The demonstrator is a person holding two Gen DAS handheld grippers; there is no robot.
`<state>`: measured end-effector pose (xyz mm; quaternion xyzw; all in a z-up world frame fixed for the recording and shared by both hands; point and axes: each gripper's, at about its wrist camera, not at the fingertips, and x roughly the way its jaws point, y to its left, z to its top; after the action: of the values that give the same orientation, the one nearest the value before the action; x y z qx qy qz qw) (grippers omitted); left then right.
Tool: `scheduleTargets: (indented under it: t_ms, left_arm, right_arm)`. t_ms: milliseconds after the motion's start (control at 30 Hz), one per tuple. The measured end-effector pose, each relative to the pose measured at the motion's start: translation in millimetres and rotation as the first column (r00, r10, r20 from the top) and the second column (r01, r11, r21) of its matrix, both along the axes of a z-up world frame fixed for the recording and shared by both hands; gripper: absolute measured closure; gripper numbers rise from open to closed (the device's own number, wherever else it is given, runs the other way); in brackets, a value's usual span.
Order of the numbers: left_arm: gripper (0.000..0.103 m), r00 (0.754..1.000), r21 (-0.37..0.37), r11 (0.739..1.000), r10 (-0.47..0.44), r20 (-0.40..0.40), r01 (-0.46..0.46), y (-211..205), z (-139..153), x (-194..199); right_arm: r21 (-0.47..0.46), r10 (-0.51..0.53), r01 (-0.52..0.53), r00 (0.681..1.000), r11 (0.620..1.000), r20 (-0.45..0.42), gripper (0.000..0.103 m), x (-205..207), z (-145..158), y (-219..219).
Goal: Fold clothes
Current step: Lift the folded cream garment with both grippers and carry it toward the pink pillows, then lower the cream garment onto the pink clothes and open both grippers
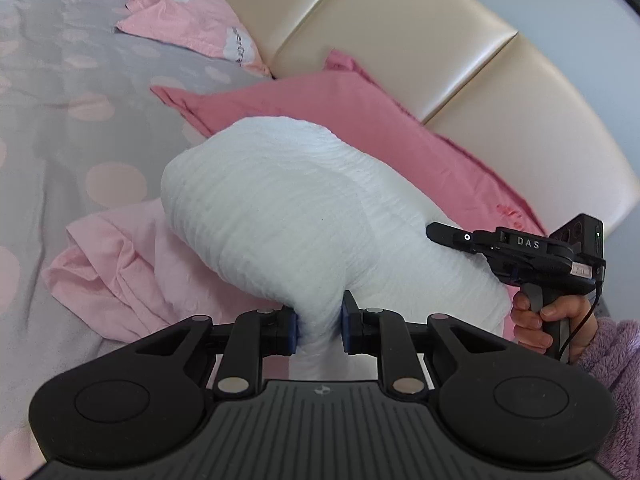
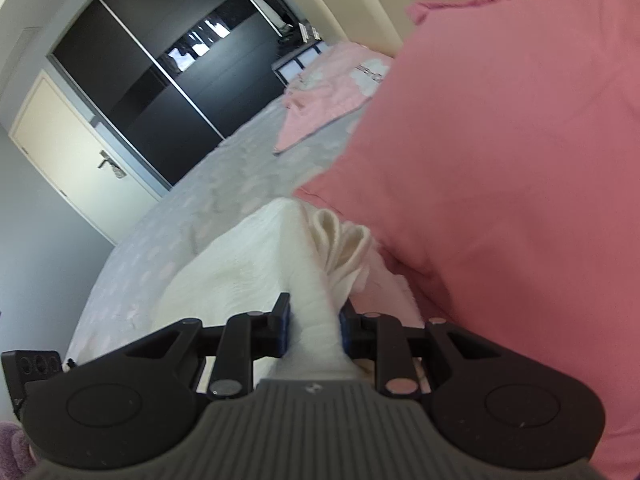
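Note:
A white ribbed garment [image 1: 280, 216] hangs bunched between my two grippers above the bed. My left gripper [image 1: 319, 326] is shut on one pinched edge of it, blue pads pressing the cloth. In the left wrist view the right gripper [image 1: 434, 234] shows from the side at the garment's far right, held by a hand [image 1: 540, 320] in a purple fleece sleeve. In the right wrist view my right gripper [image 2: 313, 330] is shut on the white garment [image 2: 248, 264], whose folds bunch just ahead of the pads. A crumpled pale pink garment [image 1: 116, 272] lies on the bed under the white one.
The bed has a grey cover with pink dots [image 1: 60, 112]. A dark pink pillow [image 1: 340, 120] and a pale pink pillow [image 1: 188, 20] lean by the cream padded headboard [image 1: 420, 40]. A black sliding wardrobe [image 2: 160, 80] and a cream door [image 2: 68, 140] stand beyond the bed.

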<state>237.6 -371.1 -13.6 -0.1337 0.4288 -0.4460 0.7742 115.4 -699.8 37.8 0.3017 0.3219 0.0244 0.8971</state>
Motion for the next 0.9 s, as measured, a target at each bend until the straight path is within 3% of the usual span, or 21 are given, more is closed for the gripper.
scheduleTargets:
  t_ms: [200,333,467,667,767,900]
  left_arm:
    - [0.083,1.0,0.071,0.997,0.0,-0.014,0.001,-7,-23,6]
    - [0.072,1.0,0.11,0.994,-0.004,-0.014,0.006,-12,-31,7]
    - [0.06,1.0,0.111,0.994,0.012,-0.01,-0.011,-1,-22,6]
    - [0.057,0.996,0.096,0.992,0.072,0.057,-0.077,33,8,10]
    - [0.059,0.985,0.072,0.986,0.142,0.094,-0.149,47,22,18]
    - [0.063,0.98,0.037,0.987,0.147,0.136,-0.154,40,35,21]
  right_arm:
    - [-0.021,-0.027,0.026,0.997,0.999,-0.078,0.077,12,-36,-4]
    - [-0.039,-0.057,0.053,0.993,0.998,-0.107,0.074,12,-51,-4]
    - [-0.079,-0.086,0.08,0.994,0.994,-0.069,0.063,0,-36,-2]
    - [-0.201,-0.098,0.099,0.995,0.975,0.013,0.06,-17,3,14]
    - [-0.244,-0.092,0.106,0.994,0.964,0.066,0.062,-15,20,29]
    - [-0.282,-0.064,0.091,0.992,0.955,0.106,0.074,5,27,55]
